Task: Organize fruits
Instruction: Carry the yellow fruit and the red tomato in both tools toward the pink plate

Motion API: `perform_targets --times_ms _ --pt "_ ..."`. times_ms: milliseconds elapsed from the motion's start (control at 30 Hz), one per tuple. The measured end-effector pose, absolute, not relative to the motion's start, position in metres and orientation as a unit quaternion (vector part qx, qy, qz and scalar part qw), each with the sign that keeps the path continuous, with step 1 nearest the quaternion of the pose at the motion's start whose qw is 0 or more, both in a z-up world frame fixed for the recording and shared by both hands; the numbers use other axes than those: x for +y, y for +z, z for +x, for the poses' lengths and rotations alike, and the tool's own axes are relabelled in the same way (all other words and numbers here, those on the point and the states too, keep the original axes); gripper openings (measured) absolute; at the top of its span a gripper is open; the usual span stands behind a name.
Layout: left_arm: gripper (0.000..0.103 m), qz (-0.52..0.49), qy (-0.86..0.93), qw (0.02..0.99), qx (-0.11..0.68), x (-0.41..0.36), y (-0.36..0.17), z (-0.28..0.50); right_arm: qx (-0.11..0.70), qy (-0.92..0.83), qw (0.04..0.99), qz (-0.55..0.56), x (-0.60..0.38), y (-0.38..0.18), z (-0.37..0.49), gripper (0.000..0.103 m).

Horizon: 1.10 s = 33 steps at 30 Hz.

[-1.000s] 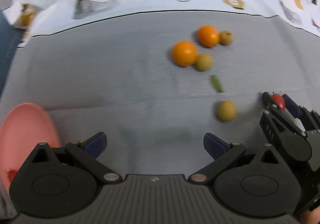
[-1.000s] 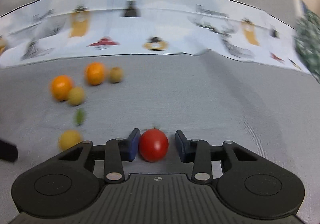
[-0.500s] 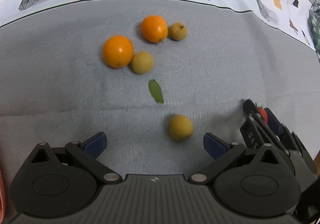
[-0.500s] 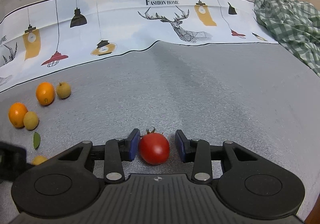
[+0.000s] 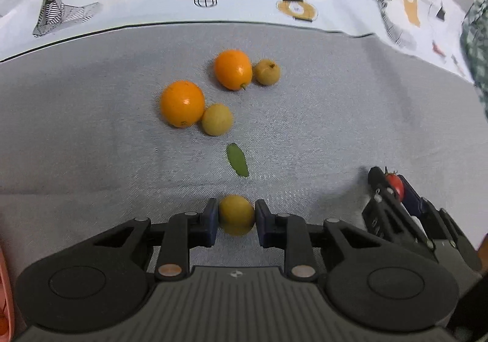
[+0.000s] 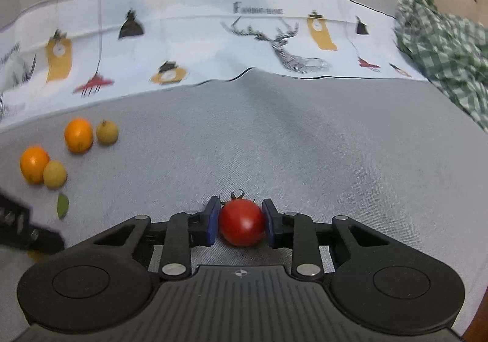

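Where wide before, left claw (image 5: 236, 214) grips yellow fruit (image 5: 236, 214); right claw (image 6: 241, 221) seemingly pinches tomato (image 6: 241, 222).

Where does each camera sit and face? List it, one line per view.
Left wrist: sits on the left tool, looks steeply down at the grey cloth; its fingers clamp a yellow fruit, the right tool at its right edge.
Right wrist: sits on the right tool, looks less steeply toward the patterned cloth; its fingers clamp a tomato.
Shared: two oranges, the leaf.
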<state>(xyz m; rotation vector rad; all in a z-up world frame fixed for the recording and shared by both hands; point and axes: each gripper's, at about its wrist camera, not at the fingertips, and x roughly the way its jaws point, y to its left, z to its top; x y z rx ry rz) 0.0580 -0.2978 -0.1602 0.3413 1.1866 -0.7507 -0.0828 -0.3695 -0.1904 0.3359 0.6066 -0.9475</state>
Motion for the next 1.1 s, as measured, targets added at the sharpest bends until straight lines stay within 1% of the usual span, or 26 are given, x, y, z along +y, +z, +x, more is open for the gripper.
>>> perform_targets --times_ms 100,233,400,467,767,933,1100 --pt "0.028 0.149 -0.349 0.762 0.525 -0.279 -0.14 0.055 0.261 -0.448 0.837 0.175 -0.372 -0.184 -0.09 0.03" --pt "0.028 0.149 -0.341 0.778 0.507 -0.252 -0.113 0.052 0.263 -0.42 0.845 0.202 -0.371 -0.18 -0.092 0.03" --pt "0.028 0.158 -0.305 0.8 0.492 -0.205 -0.081 0.044 0.284 -0.37 0.824 0.323 -0.365 -0.169 -0.104 0.031" --pt "0.028 0.159 -0.291 0.807 0.489 -0.184 -0.069 0.04 0.288 -0.354 0.822 0.341 -0.349 -0.161 -0.11 0.031" --pt "0.028 0.144 -0.251 0.828 0.48 -0.095 -0.028 0.019 0.301 -0.28 0.864 0.289 -0.263 -0.101 -0.136 0.031" --pt "0.028 0.141 -0.229 0.838 0.475 -0.051 -0.014 0.001 0.294 -0.238 0.889 0.257 -0.219 -0.066 -0.146 0.031" --pt "0.028 0.121 -0.216 0.845 0.475 -0.007 -0.005 -0.015 0.3 -0.197 0.902 0.24 -0.177 -0.047 -0.152 0.031"
